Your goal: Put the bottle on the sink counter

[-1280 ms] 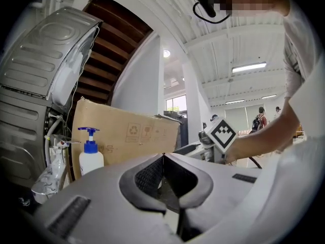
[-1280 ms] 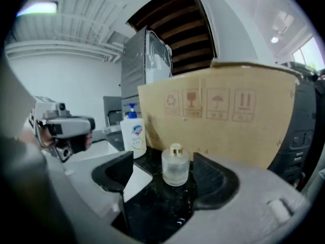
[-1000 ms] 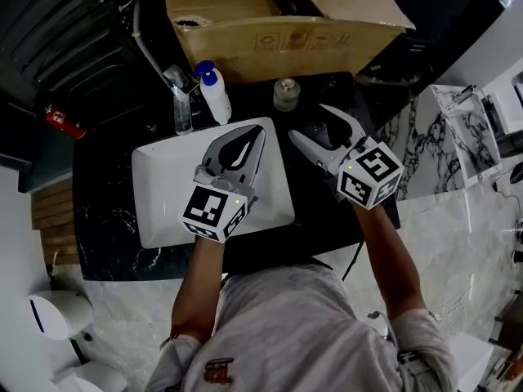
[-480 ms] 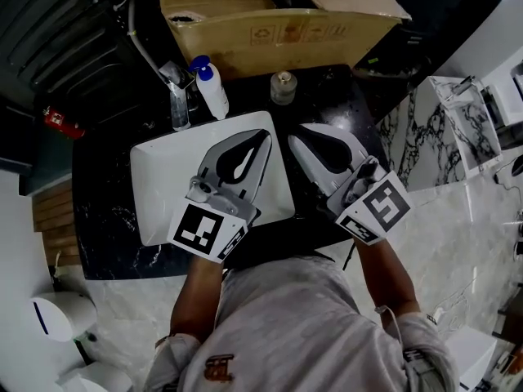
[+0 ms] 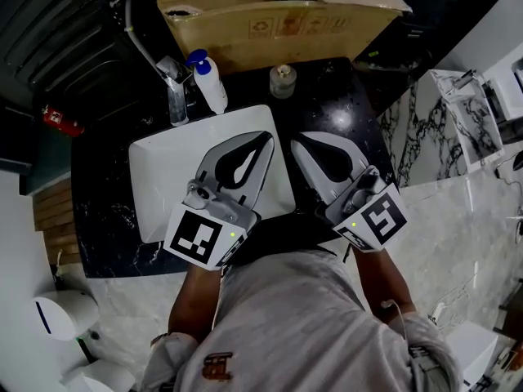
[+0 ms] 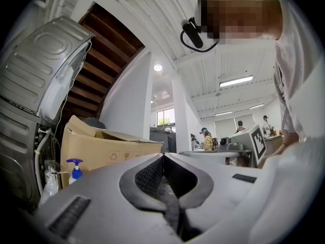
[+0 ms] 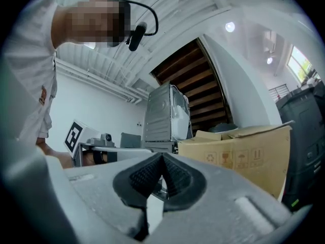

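Black marbled counter point(image 5: 335, 121) carries a white rectangular basin point(image 5: 163, 178); a faucet point(image 5: 173, 88) stands at the basin's rear edge; the bottle point(image 5: 211, 84), white with a blue pump head, stands upright on the counter just beside the faucet, clear of both grippers. A small jar point(image 5: 283, 80) stands further right on the counter; a cardboard box point(image 5: 270, 31) sits directly behind these items. Left gripper point(image 5: 263, 137) hangs over the basin, jaws closed together with nothing between them; right gripper point(image 5: 298, 140) hangs over the bare counter just beside the basin, jaws likewise closed and empty. Both gripper tips point towards the box; bottle and jar stand between tips and box.
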Demonstrator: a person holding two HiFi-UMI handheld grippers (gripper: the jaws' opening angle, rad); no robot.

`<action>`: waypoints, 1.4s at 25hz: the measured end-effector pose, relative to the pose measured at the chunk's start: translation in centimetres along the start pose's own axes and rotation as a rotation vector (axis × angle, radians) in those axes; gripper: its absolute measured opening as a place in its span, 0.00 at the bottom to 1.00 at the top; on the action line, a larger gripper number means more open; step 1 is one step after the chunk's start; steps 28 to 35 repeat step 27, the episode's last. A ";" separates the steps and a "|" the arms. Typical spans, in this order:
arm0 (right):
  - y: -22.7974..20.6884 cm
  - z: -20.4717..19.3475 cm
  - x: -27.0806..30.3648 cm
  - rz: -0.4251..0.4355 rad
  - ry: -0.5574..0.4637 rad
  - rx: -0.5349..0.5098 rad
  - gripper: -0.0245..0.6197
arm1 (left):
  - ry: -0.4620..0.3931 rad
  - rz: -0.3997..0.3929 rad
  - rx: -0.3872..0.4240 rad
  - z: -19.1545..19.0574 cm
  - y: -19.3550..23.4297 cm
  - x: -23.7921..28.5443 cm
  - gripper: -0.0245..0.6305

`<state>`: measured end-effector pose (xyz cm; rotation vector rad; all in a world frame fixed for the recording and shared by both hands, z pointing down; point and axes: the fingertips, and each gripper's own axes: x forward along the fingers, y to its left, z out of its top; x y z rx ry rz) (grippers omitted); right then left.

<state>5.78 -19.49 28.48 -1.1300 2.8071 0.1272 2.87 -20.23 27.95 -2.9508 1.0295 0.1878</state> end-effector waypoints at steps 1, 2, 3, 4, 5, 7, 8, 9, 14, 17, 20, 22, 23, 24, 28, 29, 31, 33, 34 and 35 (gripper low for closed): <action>0.0 -0.1 -0.1 -0.001 0.003 0.001 0.04 | 0.000 0.000 -0.002 0.0 0.0 0.0 0.04; 0.0 -0.1 -0.3 -0.002 0.005 0.002 0.04 | 0.001 -0.001 -0.003 0.0 -0.1 0.0 0.04; 0.0 -0.1 -0.4 -0.002 0.007 0.001 0.04 | 0.002 -0.001 -0.004 0.0 -0.2 0.1 0.04; 0.1 -0.1 -0.5 -0.001 0.009 0.000 0.04 | 0.002 -0.002 -0.003 0.0 -0.2 0.1 0.04; 0.2 -0.1 -0.6 0.002 0.011 -0.002 0.04 | 0.002 -0.003 -0.002 0.0 -0.4 0.1 0.04; 0.3 0.0 -0.7 0.008 0.010 -0.004 0.04 | 0.001 -0.004 0.000 0.0 -0.5 0.1 0.04; 0.4 0.1 -0.8 0.010 0.010 -0.005 0.04 | 0.001 -0.004 0.000 0.0 -0.6 0.1 0.04; 0.4 0.1 -0.8 0.012 0.010 -0.007 0.04 | 0.002 -0.003 0.000 -0.1 -0.7 0.1 0.04; 0.7 0.3 -1.0 0.022 0.015 -0.007 0.04 | -0.004 0.004 0.000 0.0 -0.7 -0.1 0.04; 0.8 0.2 -1.0 0.028 0.020 -0.006 0.04 | -0.003 0.008 -0.001 0.1 -0.7 -0.2 0.04; 1.0 0.2 -1.0 0.033 0.021 -0.005 0.04 | -0.002 0.012 -0.001 0.0 -0.7 -0.3 0.04; 1.0 0.2 -1.1 0.035 0.022 -0.003 0.04 | -0.001 0.015 -0.001 0.0 -0.7 -0.4 0.04; 1.1 0.1 -1.1 0.034 0.023 -0.001 0.04 | 0.000 0.015 -0.001 0.0 -0.7 -0.5 0.04; 1.1 0.1 -1.2 0.034 0.024 -0.001 0.04 | 0.001 0.016 -0.001 0.0 -0.7 -0.5 0.04; 1.1 0.0 -1.2 0.033 0.028 0.001 0.04 | 0.002 0.016 -0.003 -0.1 -0.7 -0.4 0.04; 1.1 0.0 -1.2 0.033 0.028 0.001 0.04 | 0.002 0.016 -0.003 -0.1 -0.7 -0.4 0.04; 1.1 0.0 -1.2 0.033 0.028 0.001 0.04 | 0.002 0.016 -0.003 -0.1 -0.7 -0.4 0.04; 1.1 0.0 -1.2 0.033 0.028 0.001 0.04 | 0.002 0.016 -0.003 -0.1 -0.7 -0.4 0.04; 1.1 0.0 -1.2 0.033 0.028 0.001 0.04 | 0.002 0.016 -0.003 -0.1 -0.7 -0.4 0.04; 1.1 0.0 -1.2 0.033 0.028 0.001 0.04 | 0.002 0.016 -0.003 -0.1 -0.7 -0.4 0.04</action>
